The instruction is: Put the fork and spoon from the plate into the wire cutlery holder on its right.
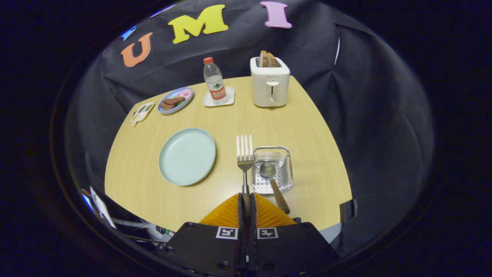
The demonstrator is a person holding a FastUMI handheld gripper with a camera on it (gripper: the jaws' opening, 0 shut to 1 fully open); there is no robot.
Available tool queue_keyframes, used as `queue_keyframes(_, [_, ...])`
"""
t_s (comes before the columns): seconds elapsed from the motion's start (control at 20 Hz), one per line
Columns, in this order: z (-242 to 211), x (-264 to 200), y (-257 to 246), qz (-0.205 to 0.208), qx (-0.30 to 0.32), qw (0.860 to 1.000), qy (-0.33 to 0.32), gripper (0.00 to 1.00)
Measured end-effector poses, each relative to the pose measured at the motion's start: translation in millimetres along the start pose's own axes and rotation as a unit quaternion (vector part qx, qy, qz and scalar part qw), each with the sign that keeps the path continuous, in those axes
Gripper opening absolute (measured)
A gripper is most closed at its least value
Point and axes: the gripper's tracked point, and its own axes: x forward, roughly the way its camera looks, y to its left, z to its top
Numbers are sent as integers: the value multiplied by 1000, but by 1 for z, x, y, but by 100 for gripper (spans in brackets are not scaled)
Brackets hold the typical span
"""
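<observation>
Closed on the handle of the fork (245, 154), the gripper (246, 200) held it with the tines pointing forward, probably to carry it across; the wire cutlery holder (286, 169) stood just right of the tines, with the spoon (271, 177) already leaning in it; the plate (187, 156) lay bare, left of the fork.

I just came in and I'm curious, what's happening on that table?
Someone is tidying cutlery with a hand-held gripper. Its fingers are shut on the handle of a fork, held with the tines pointing away, just left of the wire holder. The spoon is already in the holder, its handle sticking out toward the fingers. The plate to the left is bare, so only the fork is left to go in.
</observation>
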Motion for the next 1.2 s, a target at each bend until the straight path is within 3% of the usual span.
queue_keyframes(0.2, [-2, -5, -23, -9, 9, 1000, 18, 4])
queue_keyframes(0.6, [5, -4, -22, 2, 24, 995, 93, 4])
queue_keyframes(0.95, [-1, -2, -17, -2, 59, 982, 178, 6])
queue_keyframes(1.15, [6, 2, -19, -20, 64, 981, 183, 6])
queue_keyframes(1.2, [11, 5, -20, -23, 63, 982, 179, 12])
